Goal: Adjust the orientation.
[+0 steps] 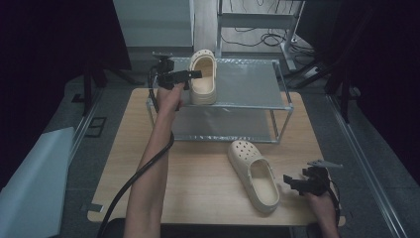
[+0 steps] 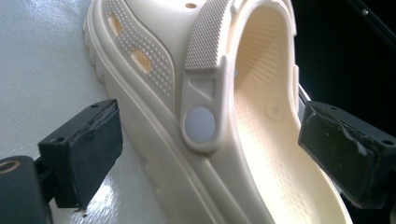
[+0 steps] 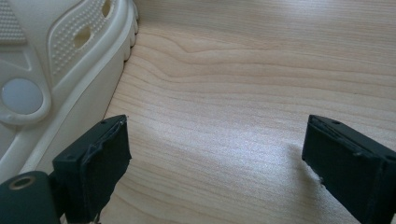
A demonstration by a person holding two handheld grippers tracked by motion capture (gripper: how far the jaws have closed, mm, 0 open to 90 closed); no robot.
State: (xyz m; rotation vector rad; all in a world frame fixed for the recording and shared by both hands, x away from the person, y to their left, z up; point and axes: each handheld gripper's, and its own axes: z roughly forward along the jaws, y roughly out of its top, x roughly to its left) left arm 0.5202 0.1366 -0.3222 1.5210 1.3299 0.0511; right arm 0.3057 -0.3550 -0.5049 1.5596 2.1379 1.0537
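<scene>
Resting on top shelf of grey metal two-tier rack point(image 1: 247, 82), cream foam clog with heel strap point(image 1: 203, 77) sits at shelf's left end, upright on its sole. Left gripper point(image 1: 194, 75) at clog's side – jaws apart, pads clear of foam, clog's side wall and strap rivet between them in left gripper view point(image 2: 205, 112). Second cream foam clog point(image 1: 254, 174) lies on light wooden table point(image 1: 198, 168), in front of rack. Right gripper point(image 1: 291, 182) just beside it – jaws wide apart over bare wood, nothing between them.
</scene>
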